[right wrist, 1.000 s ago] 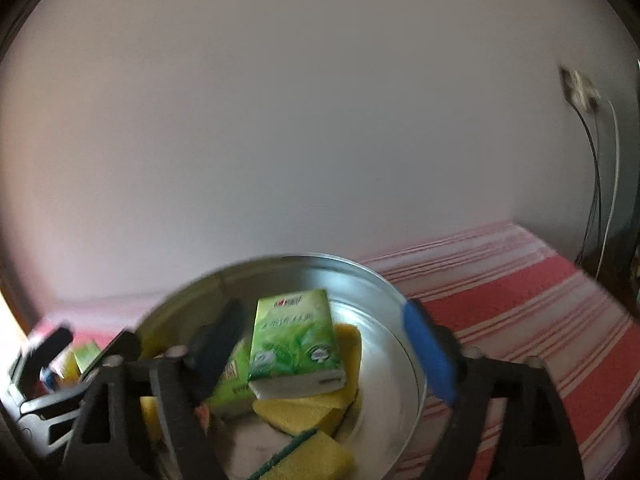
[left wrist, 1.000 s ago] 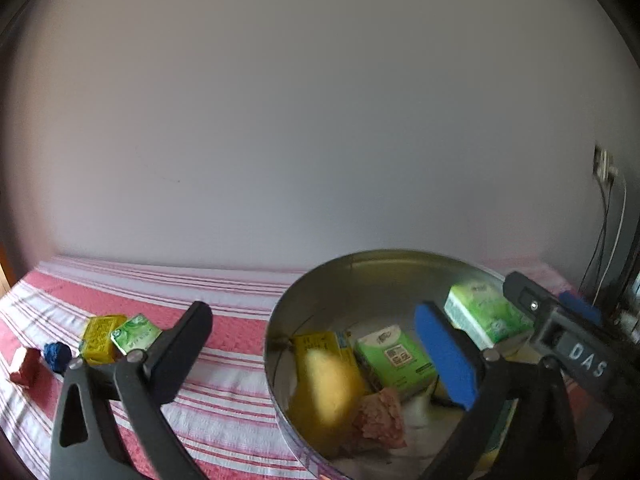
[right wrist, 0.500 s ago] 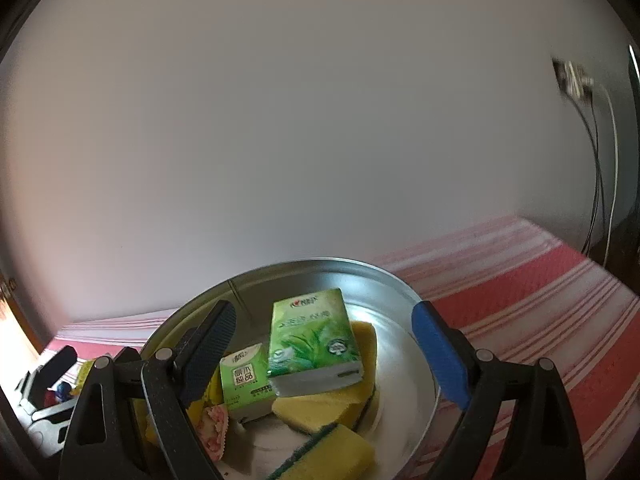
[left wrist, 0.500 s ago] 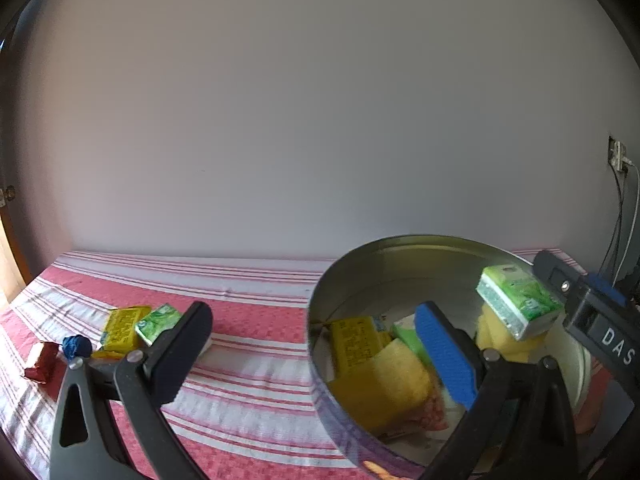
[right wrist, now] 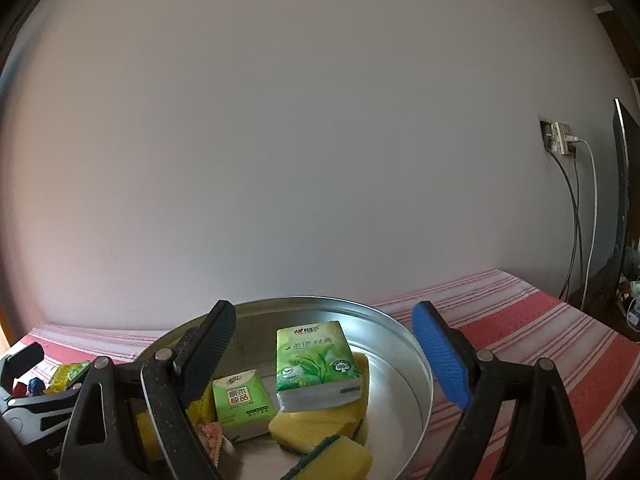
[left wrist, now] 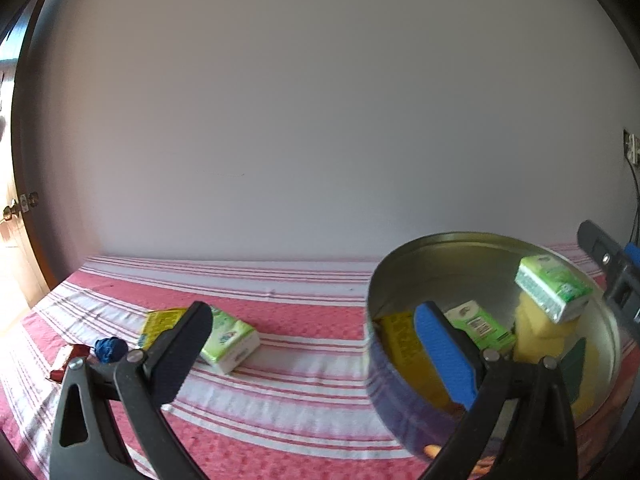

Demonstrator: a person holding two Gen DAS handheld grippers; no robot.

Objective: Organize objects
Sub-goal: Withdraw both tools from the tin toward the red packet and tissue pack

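**Tin filled, stragglers left on the cloth**

Tin sat on the striped cloth, holding tissue packs and sponges. Over the last second the left gripper had swung away from it toward the loose green pack and yellow packet nearby, probably next to collect. Both it and the right gripper gaped wide, holding nothing.

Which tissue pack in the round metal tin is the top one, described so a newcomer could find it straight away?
Start at the round metal tin on the red and white striped cloth. Inside, yellow sponges are piled toward the right. The pack you want is the big green tea-leaf tissue pack lying on top of them; unlike the smaller pale green pack beside it, it sits raised and shows a leaf picture.
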